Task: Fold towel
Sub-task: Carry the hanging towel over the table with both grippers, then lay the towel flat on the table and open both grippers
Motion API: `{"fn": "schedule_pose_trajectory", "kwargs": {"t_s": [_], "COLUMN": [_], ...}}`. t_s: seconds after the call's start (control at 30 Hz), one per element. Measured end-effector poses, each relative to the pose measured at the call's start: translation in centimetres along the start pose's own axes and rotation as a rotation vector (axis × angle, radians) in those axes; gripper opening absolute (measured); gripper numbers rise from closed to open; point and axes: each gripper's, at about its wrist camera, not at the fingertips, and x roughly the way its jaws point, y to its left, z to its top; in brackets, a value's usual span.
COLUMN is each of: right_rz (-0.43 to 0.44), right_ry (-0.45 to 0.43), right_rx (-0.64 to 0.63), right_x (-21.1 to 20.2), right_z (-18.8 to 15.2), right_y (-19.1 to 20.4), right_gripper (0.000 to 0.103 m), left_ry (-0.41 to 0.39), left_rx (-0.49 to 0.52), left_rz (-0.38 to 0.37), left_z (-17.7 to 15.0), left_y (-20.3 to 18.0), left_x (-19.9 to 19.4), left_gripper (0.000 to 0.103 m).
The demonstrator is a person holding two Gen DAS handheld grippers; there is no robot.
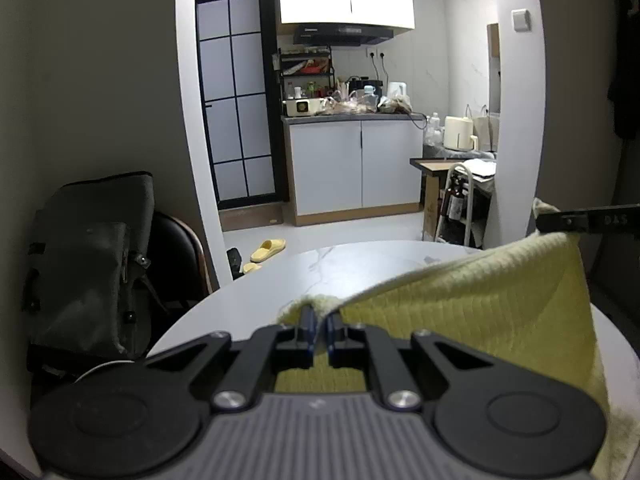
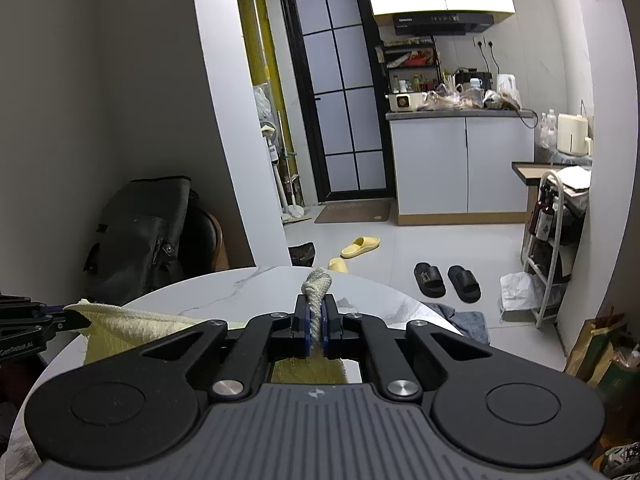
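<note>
While the left wrist view looks across a round white marble-pattern table, the left gripper has its two blue-padded fingers pinched tight on a corner of the yellow waffle-weave towel, a small bunch of cloth poking out just past the tips. From that corner the towel rises to the right as a taut sheet, lifted off the tabletop, up to the black fingers of the right gripper at the far right edge; a lower part of the towel hangs down near the right rim of the table. Left of the table stands a chair with a dark bag on it. Far behind, a yellow slipper lies on the pale floor before white kitchen cabinets. Right wrist view: the right gripper is clamped on another corner of the towel, a pale twisted wad of it standing up between and beyond the fingertips. The cloth runs left, low over the table, to the left gripper at the left edge, whose tip holds the opposite corner. Beyond the table on the floor: a pair of black slippers, yellow slippers, and a grey cloth near the table's right rim.
</note>
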Motion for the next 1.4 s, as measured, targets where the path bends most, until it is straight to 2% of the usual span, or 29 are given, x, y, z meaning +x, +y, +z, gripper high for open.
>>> {"fn": "schedule_pose_trajectory", "kwargs": {"t_s": [0.33,0.43,0.57,0.63,0.67,0.73,0.77,0.8,0.9,1.13,1.4], "right_rz": [0.004,0.007,0.007,0.001,-0.013,-0.034,-0.042,-0.044,-0.055,-0.057,-0.026], "right_ry": [0.027,0.035,0.040,0.045,0.053,0.054,0.046,0.036,0.028,0.032,0.107], "right_rx": [0.016,0.014,0.016,0.021,0.025,0.034,0.043,0.051,0.058,0.056,0.041], "right_x": [2.4,2.8,3.3,3.5,3.6,3.6,3.4,3.1,2.6,1.7,2.4], "right_z": [-0.3,-0.4,-0.4,-0.3,-0.2,-0.1,-0.1,-0.1,-0.1,-0.3,-2.4], "right_y": [-1.5,-1.6,-1.7,-1.8,-1.8,-1.8,-1.9,-2.0,-2.1,-2.0,-1.5], "right_gripper": [0.006,0.006,0.007,0.010,0.014,0.027,0.037,0.041,0.045,0.045,0.045], "left_ry": [0.042,0.048,0.054,0.059,0.062,0.067,0.067,0.071,0.082,0.095,0.148], "left_rx": [0.012,0.014,0.007,0.005,0.001,-0.007,-0.012,-0.018,-0.018,-0.001,0.028], "left_rz": [0.008,0.016,0.024,0.027,0.032,0.042,0.049,0.057,0.064,0.057,0.016], "left_z": [0.3,0.2,0.1,0.0,-0.1,-0.2,-0.2,-0.3,-0.5,-1.4,-3.5], "left_y": [-0.4,-0.3,0.0,0.1,0.2,0.5,0.7,1.1,1.5,1.7,0.8], "left_x": [3.3,3.8,4.3,4.5,4.6,4.7,4.7,4.8,4.7,3.7,3.4], "left_gripper": [0.007,0.011,0.012,0.017,0.019,0.031,0.033,0.035,0.036,0.037,0.036]}}
